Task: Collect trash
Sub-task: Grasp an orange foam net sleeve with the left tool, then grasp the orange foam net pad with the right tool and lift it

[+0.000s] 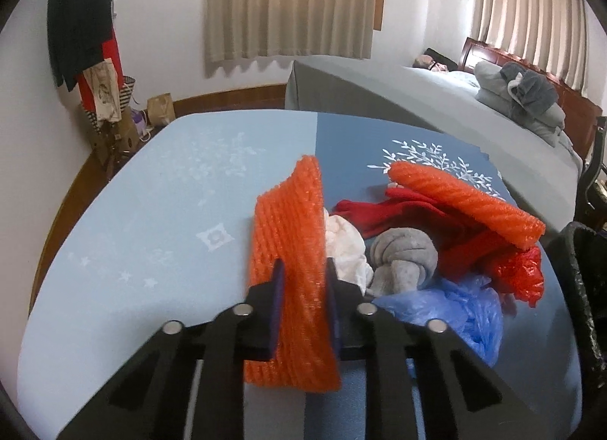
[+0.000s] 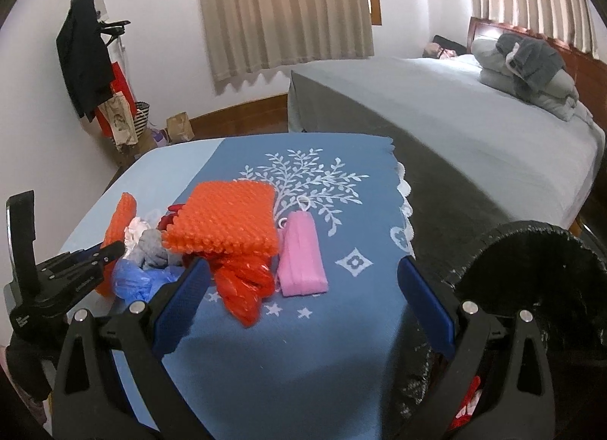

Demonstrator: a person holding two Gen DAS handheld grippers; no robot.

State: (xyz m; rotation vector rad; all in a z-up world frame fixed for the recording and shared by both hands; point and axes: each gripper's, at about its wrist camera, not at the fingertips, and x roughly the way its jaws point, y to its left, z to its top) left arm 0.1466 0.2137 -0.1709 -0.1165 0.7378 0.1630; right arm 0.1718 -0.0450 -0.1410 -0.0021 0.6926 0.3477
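Bedroom light falls on a blue cloth-covered table [image 2: 288, 345] with a grey bed [image 2: 436, 136] behind it at about one o'clock. Your left gripper [image 1: 303, 280] is closed on an orange foam net sleeve [image 1: 288, 242], the pads pinching its lower part. The sleeve stands on edge at the table's centre, its long axis running up and away toward twelve o'clock, tilted slightly right at the top. Your right gripper [image 2: 303, 295] hangs wide open with nothing between its fingers, just short of the red plastic bag [image 2: 242, 288] and pink mask [image 2: 301, 257].

The foam is soft and springy, so it may squirm out of a low pinch as you lift. Its far edge sits beside the white tissue [image 1: 345, 246] and grey knotted cloth [image 1: 402, 257], which may snag and drag along. The black-lined bin [image 2: 531, 269] waits at three o'clock; swinging across, you could clip the second orange sleeve [image 1: 466, 201] perched on the pile.
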